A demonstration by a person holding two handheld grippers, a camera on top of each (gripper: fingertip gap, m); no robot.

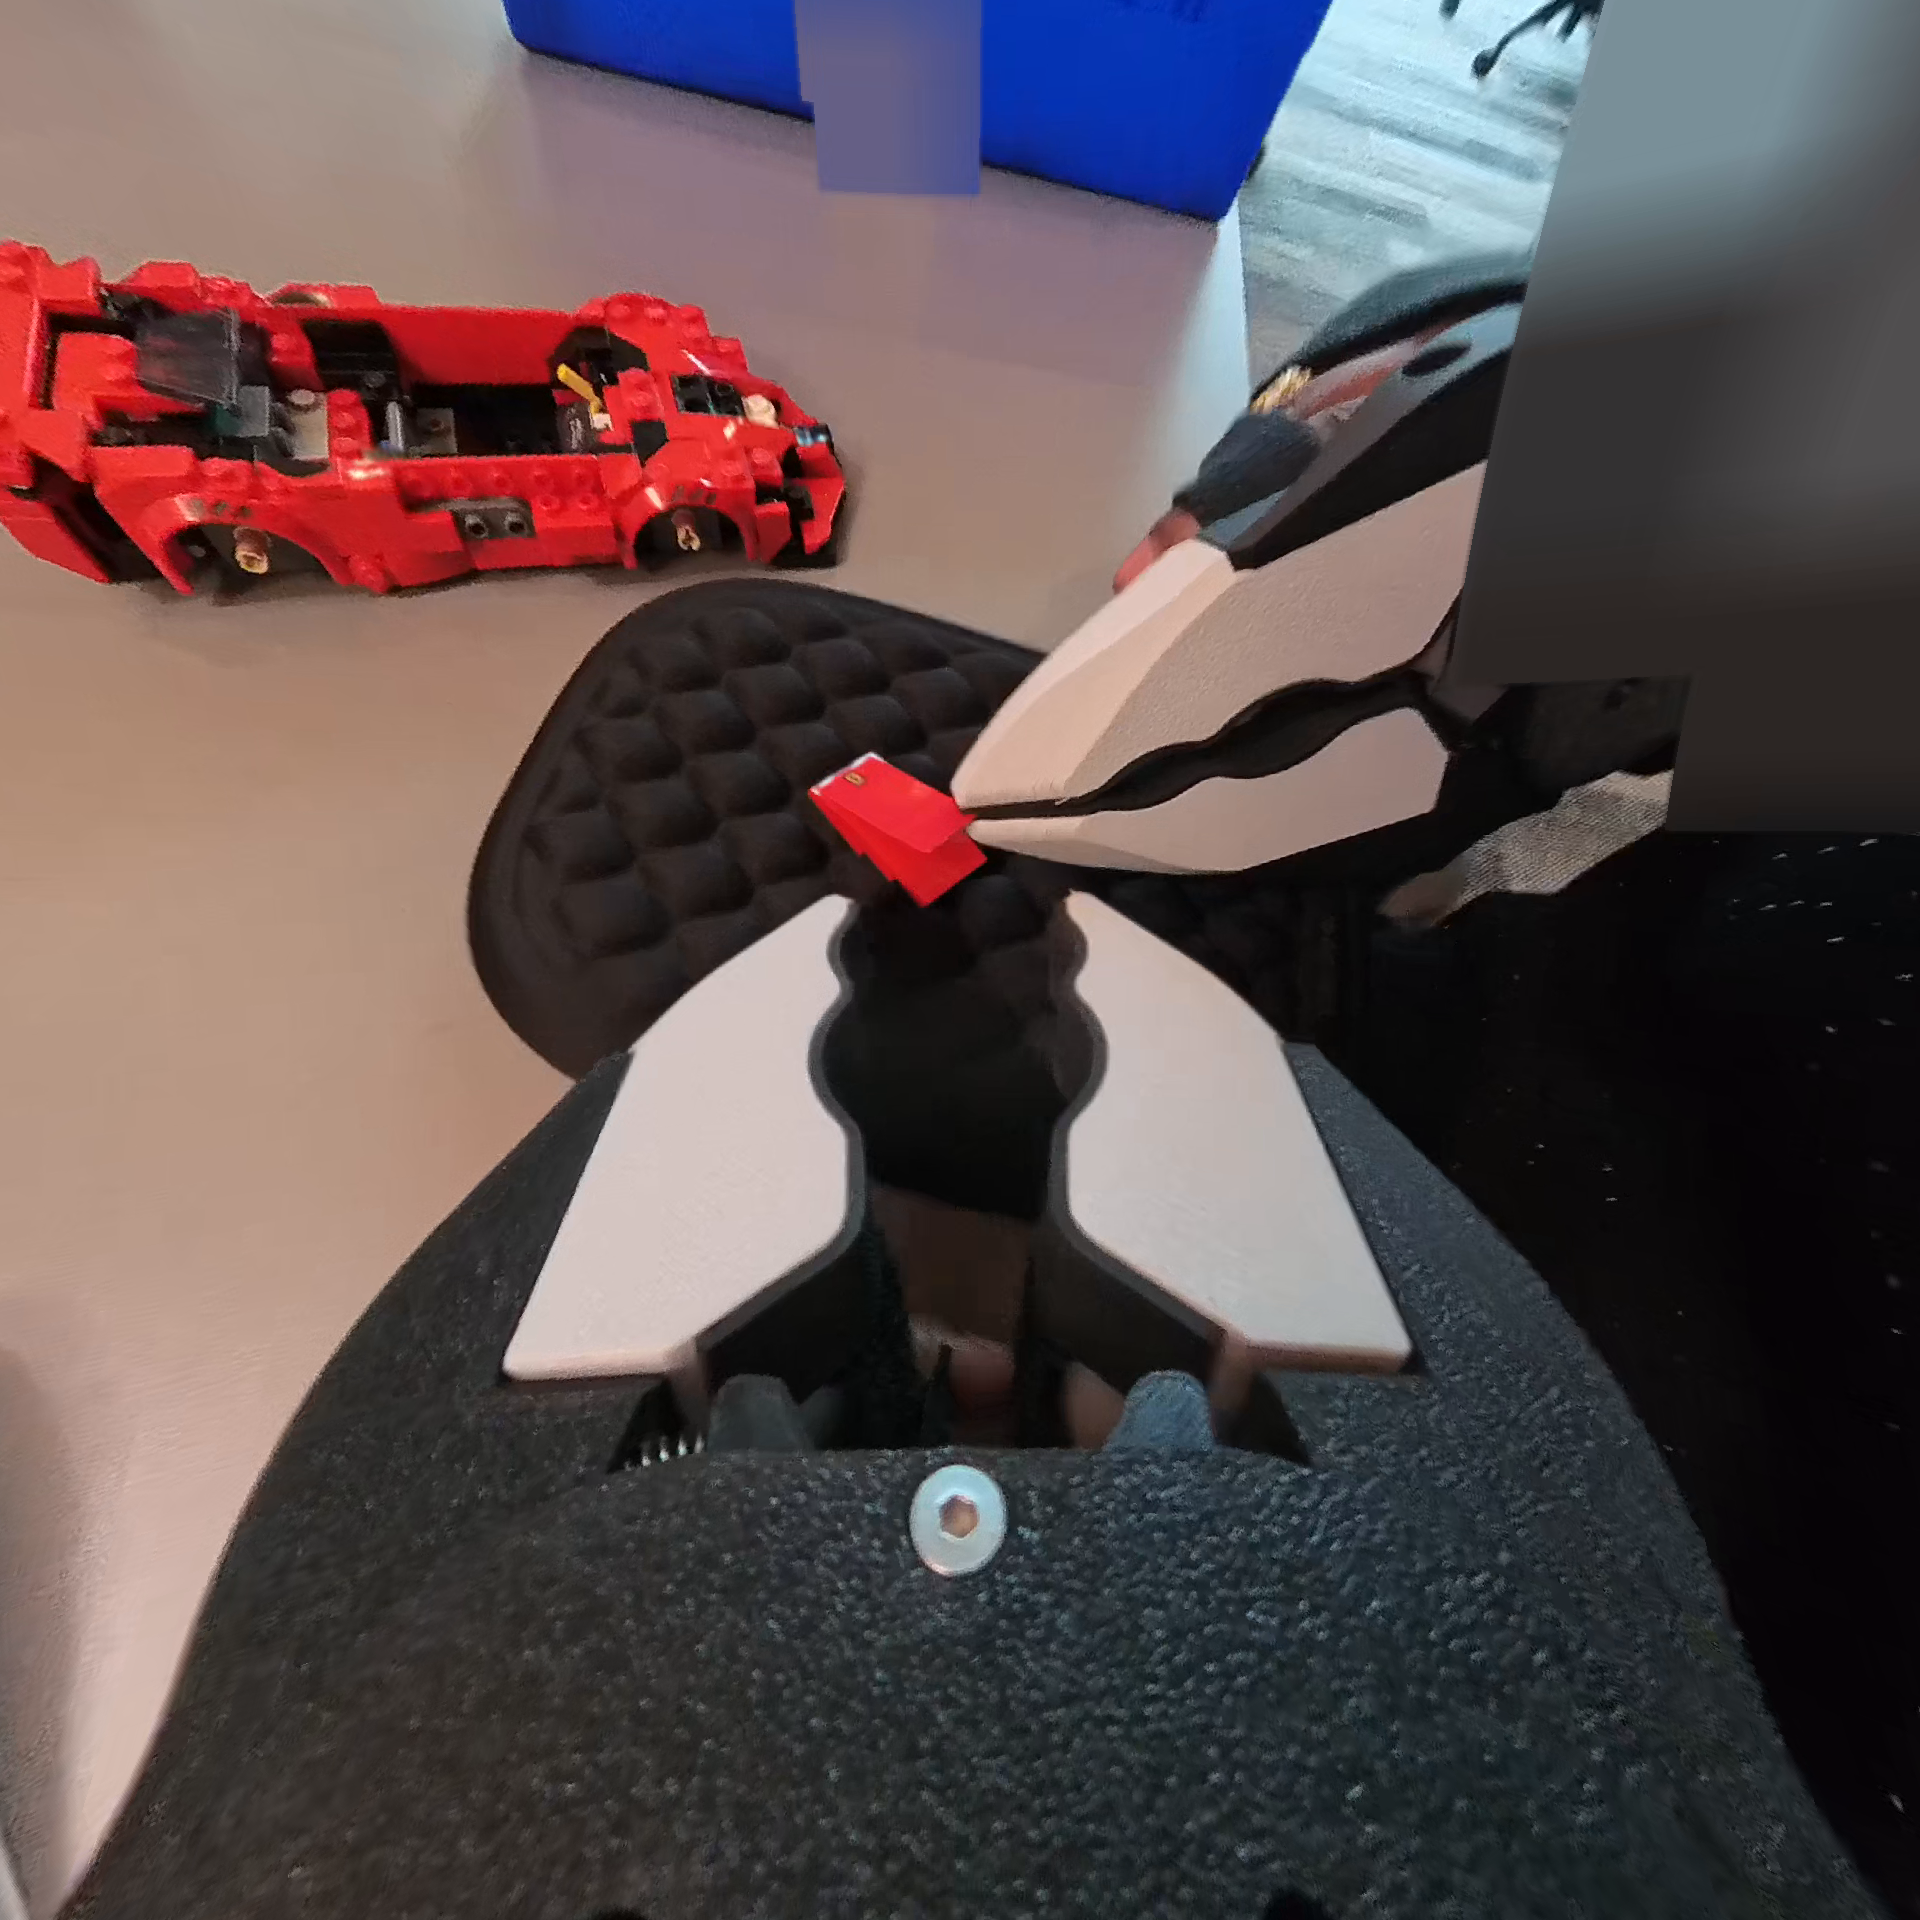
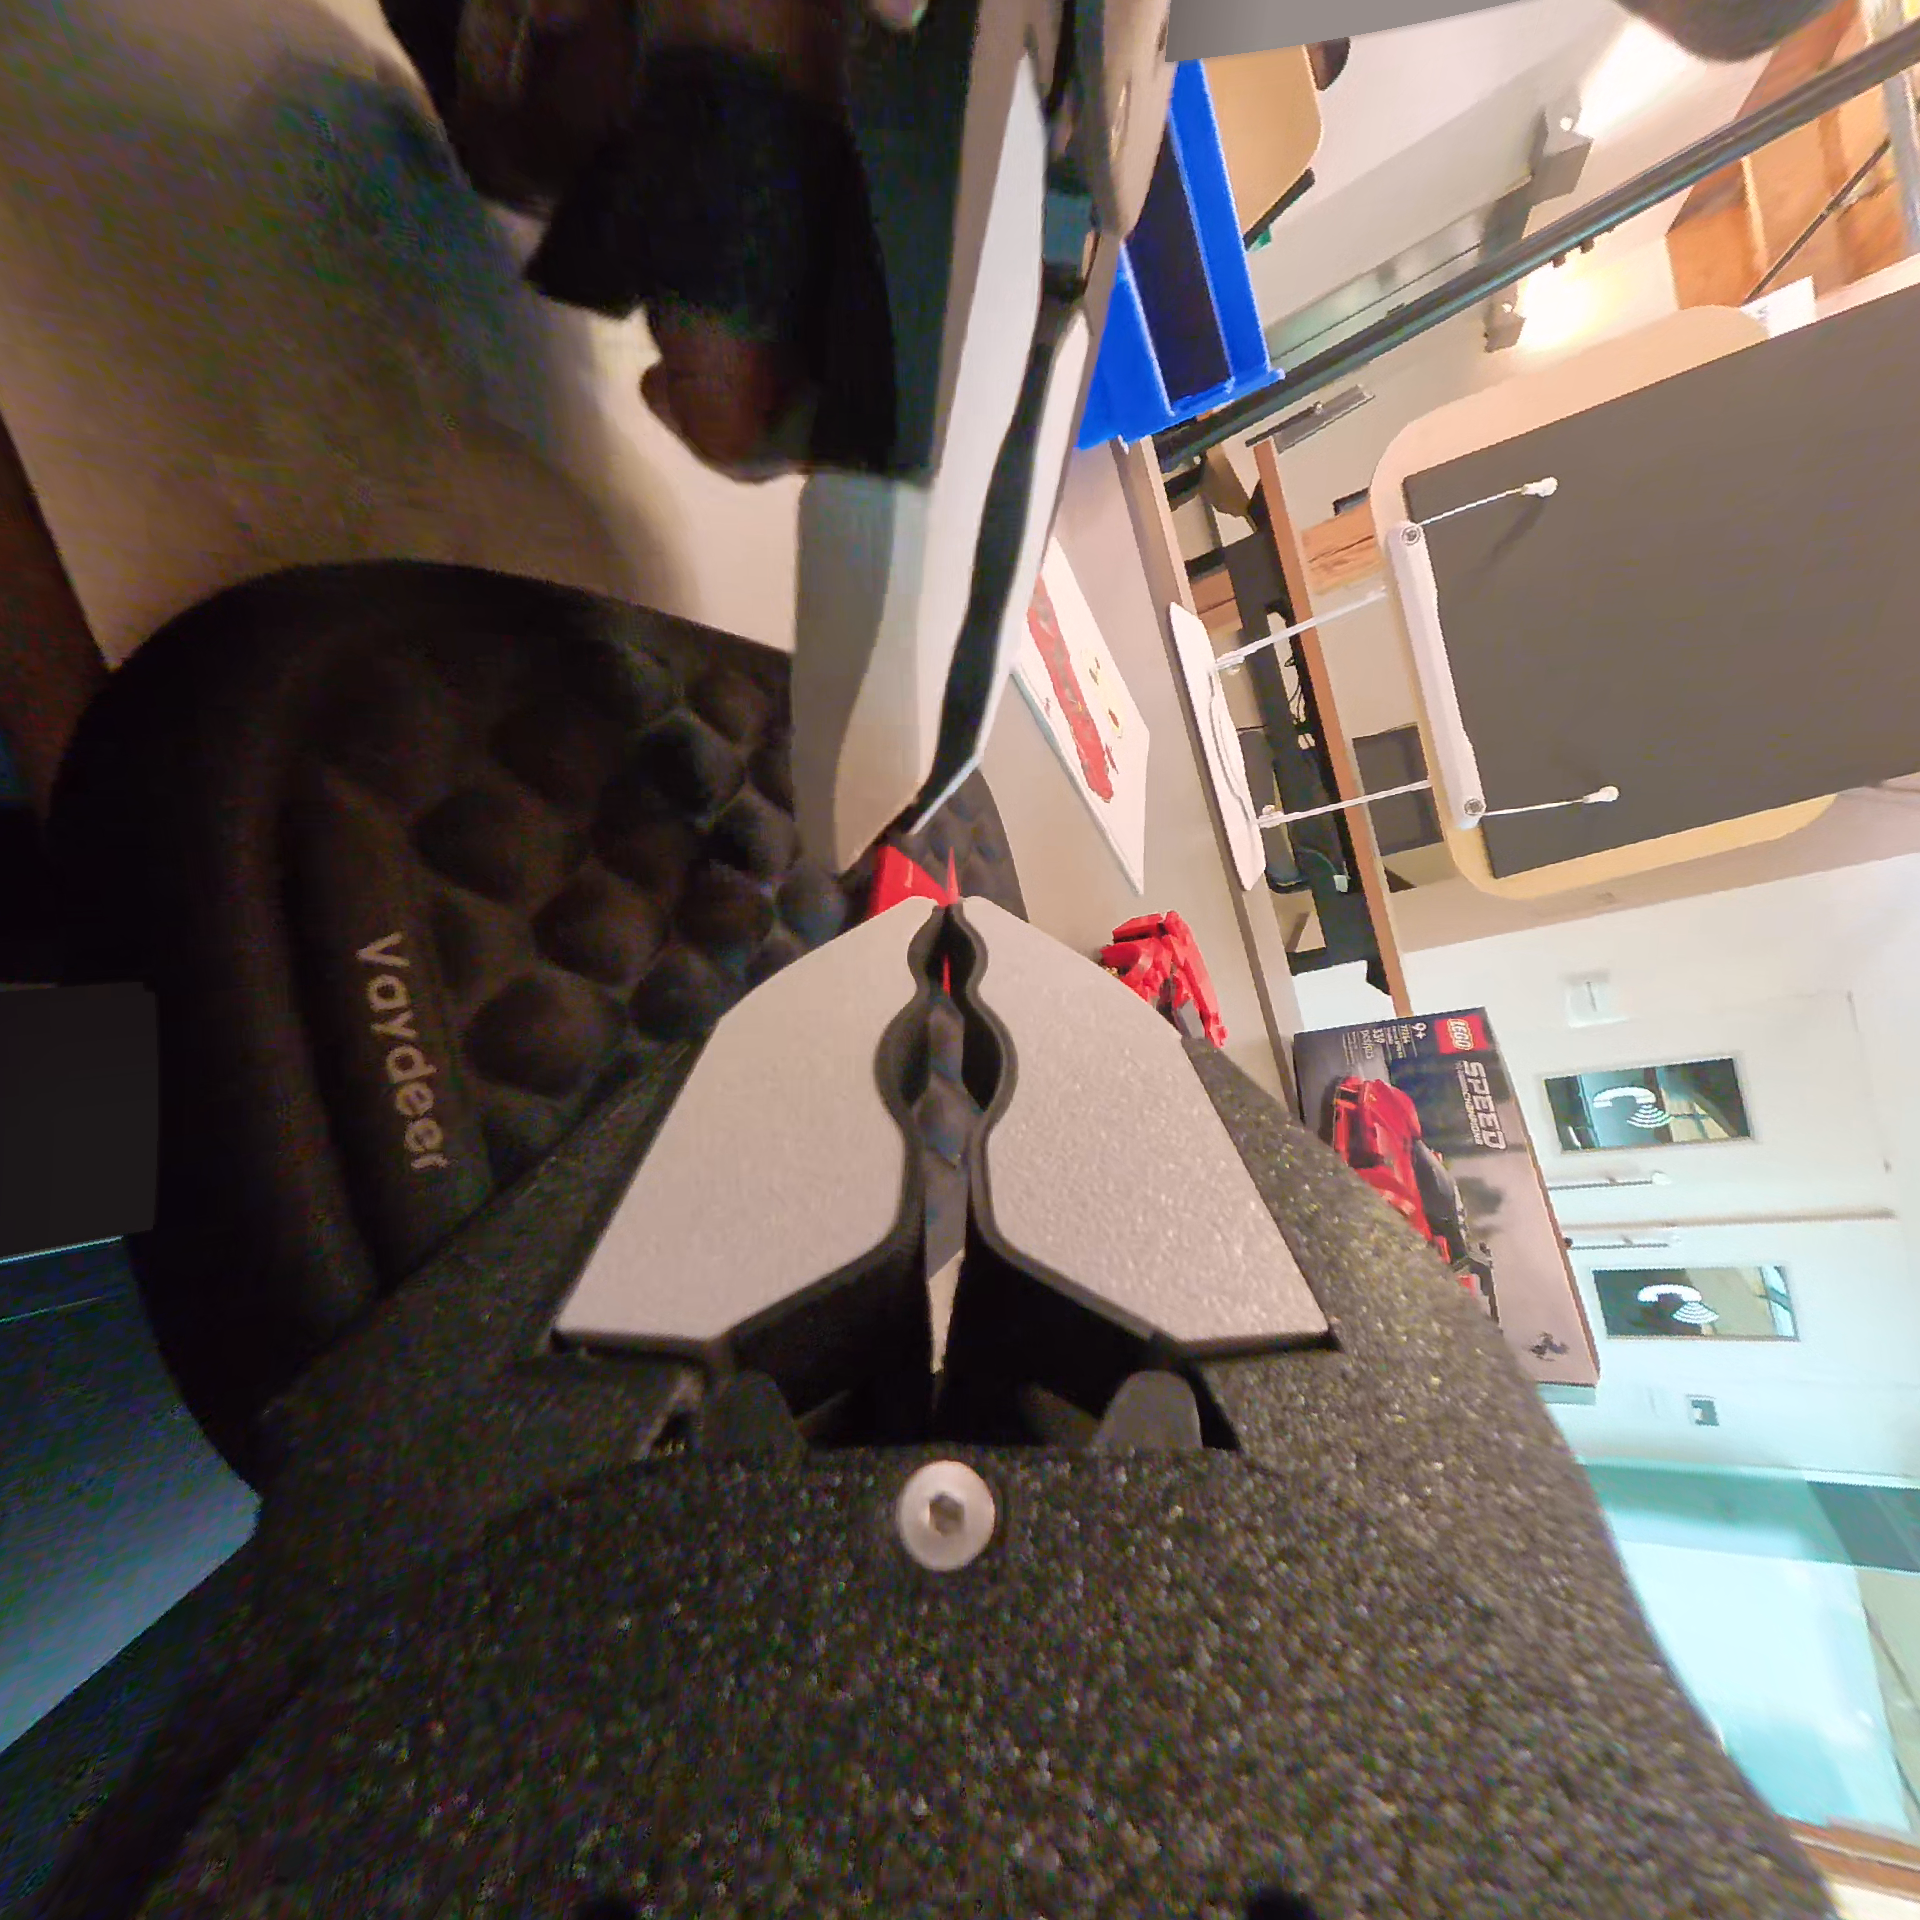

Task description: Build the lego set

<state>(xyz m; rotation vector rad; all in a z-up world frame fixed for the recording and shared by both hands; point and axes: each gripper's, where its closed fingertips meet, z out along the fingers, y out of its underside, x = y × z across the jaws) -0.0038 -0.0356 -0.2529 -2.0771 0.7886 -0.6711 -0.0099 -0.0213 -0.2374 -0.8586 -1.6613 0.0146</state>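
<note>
A partly built red lego car lies on the grey table at the upper left; it also shows in the right wrist view. My right gripper comes in from the right and is shut on a small red sloped piece, held over a black dimpled cushion. My left gripper is open, its fingertips just below the piece. In the right wrist view my right gripper pinches the red piece, and the left gripper reaches down to it from above.
A blue bin stands at the table's far edge. The lego box and an instruction booklet lie beyond the car. The table edge runs close on the right. A gloved hand holds the right gripper. Both grippers' tips are close together, under 4 cm apart. Both grippers' tips are roughly 15 cm from the partly built red lego car.
</note>
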